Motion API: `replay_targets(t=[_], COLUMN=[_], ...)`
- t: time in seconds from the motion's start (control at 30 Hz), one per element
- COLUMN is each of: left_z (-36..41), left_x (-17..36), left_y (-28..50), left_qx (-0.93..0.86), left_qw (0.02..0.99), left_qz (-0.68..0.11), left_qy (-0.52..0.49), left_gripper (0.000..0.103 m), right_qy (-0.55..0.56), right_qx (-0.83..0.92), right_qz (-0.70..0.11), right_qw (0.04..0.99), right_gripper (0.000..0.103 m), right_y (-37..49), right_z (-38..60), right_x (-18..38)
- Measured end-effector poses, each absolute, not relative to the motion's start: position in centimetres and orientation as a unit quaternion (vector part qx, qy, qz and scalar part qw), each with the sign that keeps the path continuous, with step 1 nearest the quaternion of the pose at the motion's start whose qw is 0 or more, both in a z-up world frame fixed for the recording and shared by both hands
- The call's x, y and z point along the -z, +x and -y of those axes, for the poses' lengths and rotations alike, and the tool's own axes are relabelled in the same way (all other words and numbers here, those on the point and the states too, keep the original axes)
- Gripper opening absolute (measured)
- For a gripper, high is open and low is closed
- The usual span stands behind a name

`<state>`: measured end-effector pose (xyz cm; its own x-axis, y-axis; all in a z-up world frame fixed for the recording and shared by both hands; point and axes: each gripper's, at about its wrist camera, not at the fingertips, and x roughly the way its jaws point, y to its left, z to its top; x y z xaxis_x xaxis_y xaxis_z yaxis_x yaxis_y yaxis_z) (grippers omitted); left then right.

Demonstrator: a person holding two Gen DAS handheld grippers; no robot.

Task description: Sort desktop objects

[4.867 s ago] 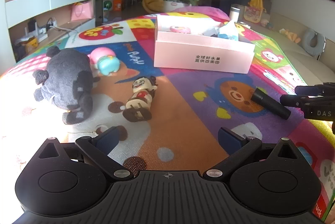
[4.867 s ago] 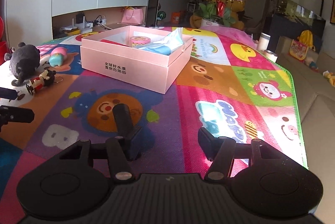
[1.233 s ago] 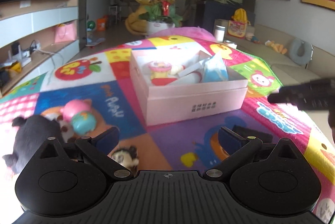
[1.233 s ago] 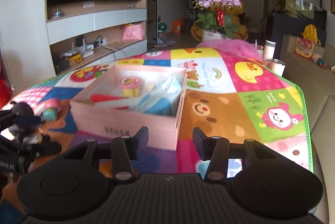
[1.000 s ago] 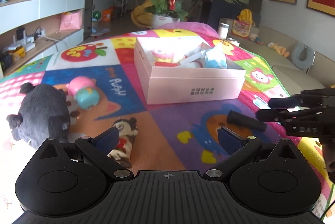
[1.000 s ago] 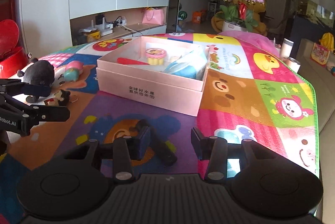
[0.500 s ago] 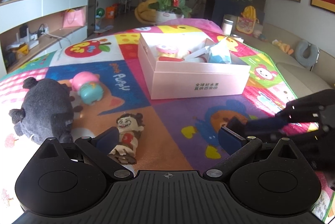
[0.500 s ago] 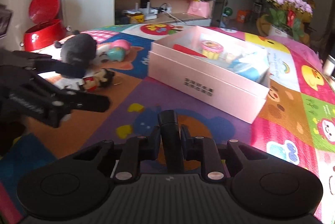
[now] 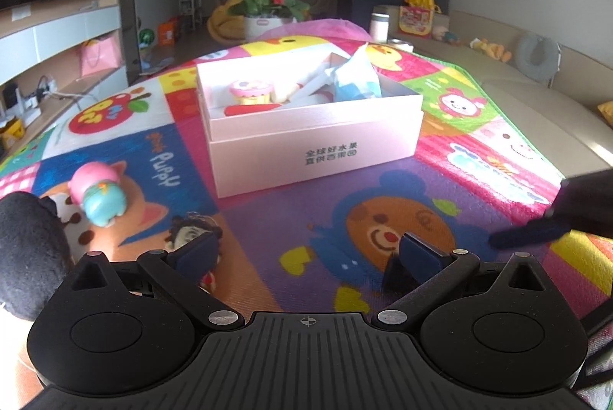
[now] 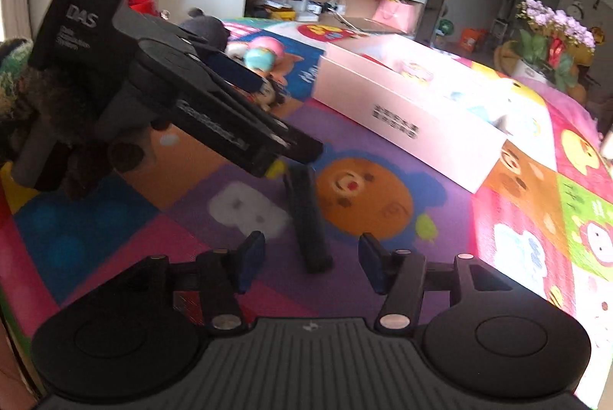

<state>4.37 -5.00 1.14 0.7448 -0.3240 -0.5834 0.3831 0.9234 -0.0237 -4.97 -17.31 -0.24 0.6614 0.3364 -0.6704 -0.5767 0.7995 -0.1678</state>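
A black cylinder lies on the colourful play mat. My right gripper straddles its near end; the jaws are opening and the pads stand clear of it. My left gripper reaches in from the upper left of the right wrist view, open, with one fingertip just over the cylinder's far end. In the left wrist view the left gripper is open and empty, and a dark piece of the cylinder shows by its right finger. A blurred finger of my right gripper enters at the right edge.
An open pink box with small toys inside stands behind the cylinder. On the left of the mat are a black plush, a pink and teal toy and a small doll. A sofa borders the right.
The right gripper, shut on the black cylinder half a second ago, has spread its jaws and the cylinder lies on the mat. The right view has rolled. The left gripper has moved in over the cylinder.
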Motion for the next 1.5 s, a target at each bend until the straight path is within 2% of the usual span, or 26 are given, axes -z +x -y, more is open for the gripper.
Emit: replay_targets(t=[0.17,0.5,0.53,0.6,0.63,0.67,1.03,1.2,1.5], left_z=[4.8,4.9,4.9,4.6,4.4,4.3,7.9,10.4,11.7], left_x=[-1.1,-1.0,-1.1,-1.4,-1.4,-1.5,-1.9,-1.4,-0.1], left_y=[4.2,4.3,4.2,4.0,3.8,3.8,8.4,11.9,10.4], left_qx=[0.193,0.194,0.191,0.188,0.186,0.185,0.170,0.170,0.208], left_qw=[0.932,0.930,0.931,0.933,0.934,0.934,0.939,0.933,0.912], left_qz=[-0.305,-0.310,-0.308,-0.305,-0.305,-0.305,-0.297,-0.307,-0.315], left_qy=[0.045,0.041,0.039,0.035,0.031,0.029,0.040,0.083,0.158], left_gripper=[0.103,0.103,0.103,0.103,0.103,0.103,0.103,0.103,0.103], right_qy=[-0.191,-0.172,-0.166,-0.151,-0.145,-0.144,-0.136,-0.125,-0.115], right_qx=[-0.194,-0.118,-0.117,-0.125,-0.129,-0.131,-0.130,-0.131,-0.096], right_qz=[-0.316,-0.299,-0.301,-0.308,-0.310,-0.310,-0.325,-0.324,-0.316], right_qw=[0.909,0.931,0.932,0.931,0.931,0.931,0.927,0.929,0.937], right_gripper=[0.069,0.070,0.067,0.053,0.043,0.040,0.040,0.040,0.041], right_y=[-4.0,-1.9,-1.9,-1.6,-1.5,-1.6,-2.3,-3.2,-2.4], right_z=[19.2,20.2,20.3,20.5,20.4,20.2,19.9,20.4,20.4], right_x=[0.4,0.5,0.4,0.2,0.1,0.1,0.9,1.0,1.3])
